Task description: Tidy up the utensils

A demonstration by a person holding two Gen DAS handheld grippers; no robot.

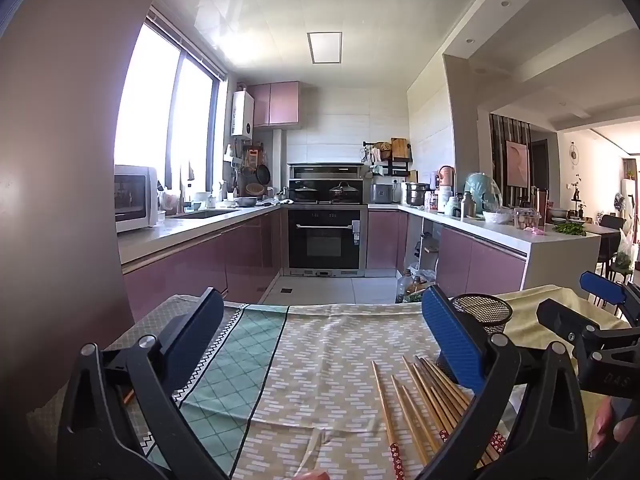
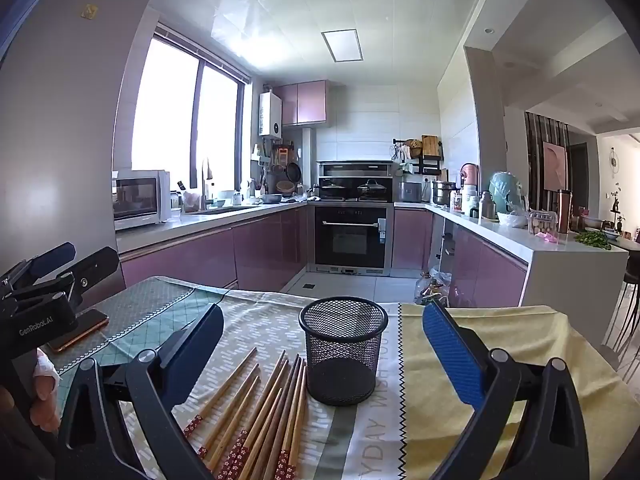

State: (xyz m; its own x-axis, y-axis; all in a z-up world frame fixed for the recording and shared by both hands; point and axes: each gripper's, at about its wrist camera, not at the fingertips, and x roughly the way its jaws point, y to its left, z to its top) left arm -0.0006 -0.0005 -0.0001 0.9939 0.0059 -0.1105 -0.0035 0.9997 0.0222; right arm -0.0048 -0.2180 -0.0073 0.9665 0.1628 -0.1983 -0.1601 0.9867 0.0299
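Observation:
Several wooden chopsticks point(image 2: 256, 412) with red patterned ends lie loose on the tablecloth, just left of an empty black mesh cup point(image 2: 343, 350) that stands upright. My right gripper point(image 2: 322, 344) is open and empty, with the cup between its fingers' line of sight. In the left wrist view the chopsticks point(image 1: 416, 404) lie at lower right and the mesh cup point(image 1: 484, 312) shows behind the right finger. My left gripper point(image 1: 320, 332) is open and empty above the cloth, left of the chopsticks. Each gripper shows at the edge of the other's view.
A phone point(image 2: 78, 330) lies on the cloth at the left under the left gripper. The cloth-covered table point(image 2: 500, 344) ends at the far edge, with the kitchen floor, purple cabinets and oven point(image 2: 350, 236) beyond. A counter point(image 2: 560, 248) stands at the right.

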